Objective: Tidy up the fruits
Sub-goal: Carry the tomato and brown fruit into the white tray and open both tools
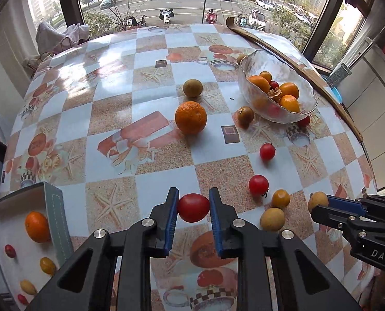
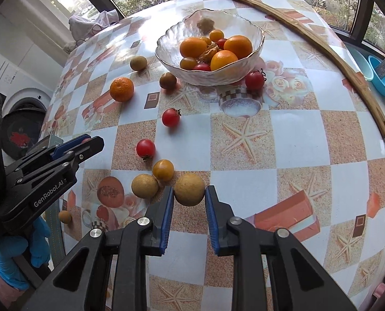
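Left wrist view
Left gripper: clamped on a round red cherry tomato, both blue pads pressing its sides.
Ahead of it: large orange; beyond that a brown-green round fruit.
Ahead-right: 2 red cherry tomatoes, a small yellow-orange tomato, a tan round longan.
Far ahead-right: clear glass bowl holding oranges and small tomatoes.
Left of it: open white cardboard box holding 1 orange and small fruits.

Right wrist view
Right gripper: closed on a second tan round longan, pads touching both sides.
Just left: the first longan, yellow-orange tomato touching it.
Far left: left gripper, held by a blue-gloved hand.
Ahead: glass bowl; curved wooden stick beyond-right.
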The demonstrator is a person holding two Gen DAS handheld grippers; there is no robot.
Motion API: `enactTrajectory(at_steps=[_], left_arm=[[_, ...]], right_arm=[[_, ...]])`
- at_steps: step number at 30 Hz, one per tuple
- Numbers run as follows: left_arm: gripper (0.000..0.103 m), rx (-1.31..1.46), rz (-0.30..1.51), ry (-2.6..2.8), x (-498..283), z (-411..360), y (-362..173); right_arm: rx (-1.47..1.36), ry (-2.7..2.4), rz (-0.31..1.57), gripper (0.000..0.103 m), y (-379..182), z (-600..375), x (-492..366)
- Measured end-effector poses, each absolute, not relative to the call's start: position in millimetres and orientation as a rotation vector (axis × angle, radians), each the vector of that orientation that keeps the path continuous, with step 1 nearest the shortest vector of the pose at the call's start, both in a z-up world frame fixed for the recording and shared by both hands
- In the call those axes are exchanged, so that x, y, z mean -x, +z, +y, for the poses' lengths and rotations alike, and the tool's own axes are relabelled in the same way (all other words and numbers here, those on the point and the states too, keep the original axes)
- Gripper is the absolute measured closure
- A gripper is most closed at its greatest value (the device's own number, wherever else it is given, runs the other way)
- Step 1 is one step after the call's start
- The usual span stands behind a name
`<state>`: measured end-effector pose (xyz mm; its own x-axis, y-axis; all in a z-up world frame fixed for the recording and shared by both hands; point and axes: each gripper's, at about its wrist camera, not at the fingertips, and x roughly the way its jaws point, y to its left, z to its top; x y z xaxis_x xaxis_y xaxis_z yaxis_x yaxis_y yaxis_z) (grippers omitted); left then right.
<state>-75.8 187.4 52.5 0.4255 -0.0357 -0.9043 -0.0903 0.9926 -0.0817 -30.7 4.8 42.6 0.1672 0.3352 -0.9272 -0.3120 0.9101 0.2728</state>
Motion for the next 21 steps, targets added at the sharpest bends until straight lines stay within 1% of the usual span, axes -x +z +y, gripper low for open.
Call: enactTrajectory(at_steps=[12,21], left_arm=[[0.078,0.185,1.102,0.139,152.9,239.8,83.4],[0.078,0.248,1.099,0.292,214.6,299.6,90.0]], right_arm=[[0.033,0.531,1.318,0.076,62.4,43.2,57.0],[0.088,0.653,1.307,0.076,77.1,110.7,79.5]])
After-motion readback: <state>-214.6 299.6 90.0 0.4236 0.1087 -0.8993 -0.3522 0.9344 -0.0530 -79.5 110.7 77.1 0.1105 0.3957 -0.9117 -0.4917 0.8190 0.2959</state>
